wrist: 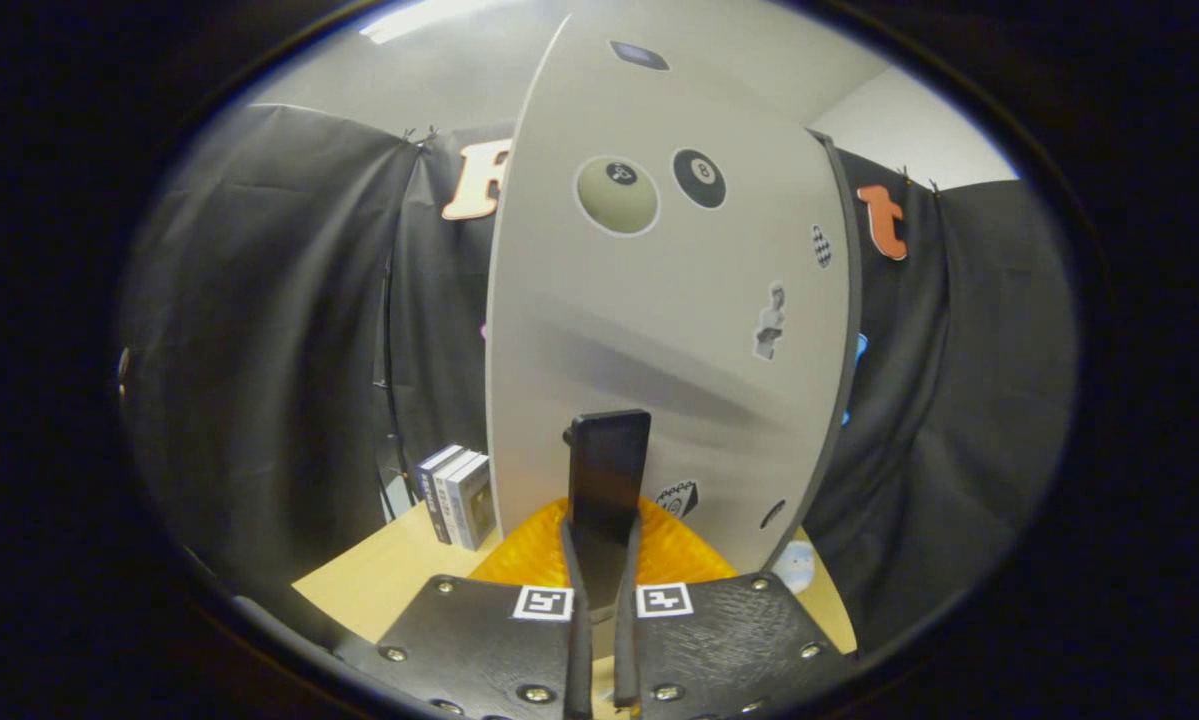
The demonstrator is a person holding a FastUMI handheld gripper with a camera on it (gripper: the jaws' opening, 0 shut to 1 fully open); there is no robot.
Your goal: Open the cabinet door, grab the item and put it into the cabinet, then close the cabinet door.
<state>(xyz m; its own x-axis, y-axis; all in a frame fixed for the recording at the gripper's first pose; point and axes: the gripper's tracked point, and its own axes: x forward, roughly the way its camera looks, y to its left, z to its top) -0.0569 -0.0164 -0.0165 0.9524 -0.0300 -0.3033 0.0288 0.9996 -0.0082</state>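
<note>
Before the smooth sticker-dotted cabinet door [659, 330], tool [600, 540] clamped on flat dark rectangular slab [609, 470].

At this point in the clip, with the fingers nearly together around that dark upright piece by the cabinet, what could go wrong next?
1. The gripper has its fingers close on a thin dark handle of the door; whether they press it firmly is unclear, so it could slip out in a pull.
2. The orange mat lies right at the door's foot and might catch the swinging edge.
3. The small boxes stand near the table edge beside the cabinet; a wide arc could knock them.
</note>
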